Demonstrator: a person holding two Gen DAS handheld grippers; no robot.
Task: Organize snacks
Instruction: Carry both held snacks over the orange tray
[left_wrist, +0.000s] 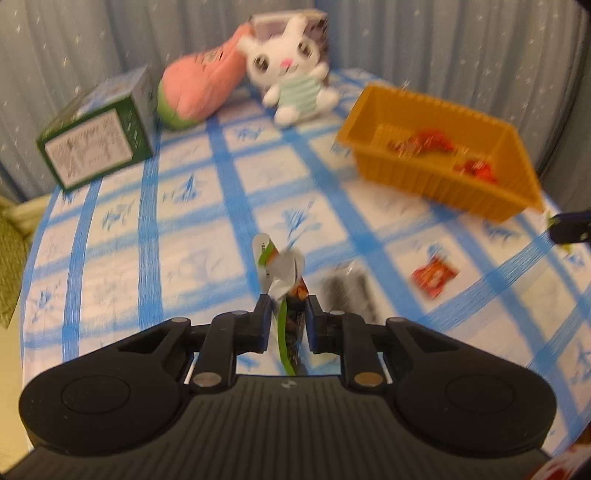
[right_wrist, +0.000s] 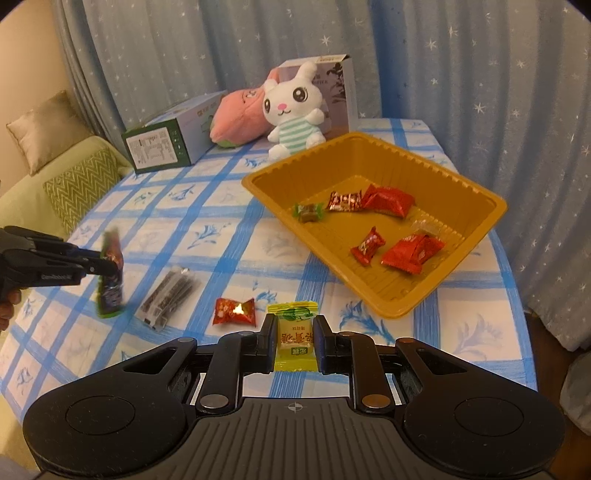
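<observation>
Blue-checked counter (right_wrist: 236, 206), starry curtain behind. Left gripper (left_wrist: 286, 317) pinching light, crinkly green packet (left_wrist: 280, 273); right gripper (right_wrist: 295, 336) clamped on yellow candy (right_wrist: 295, 339). Slippery film; best held mid-body.

Seven wrapped sweets (right_wrist: 413, 252), one green snack packet (right_wrist: 110, 273), one dark packet (right_wrist: 168, 295), two plush toys (right_wrist: 291, 110), two boxes (right_wrist: 162, 147), one tray (right_wrist: 476, 236).

Warm, dim indoor light is illuminating both views; the left wrist view is smearing with motion blur, and fisheye distortion is bending and darkening the frame corners.
</observation>
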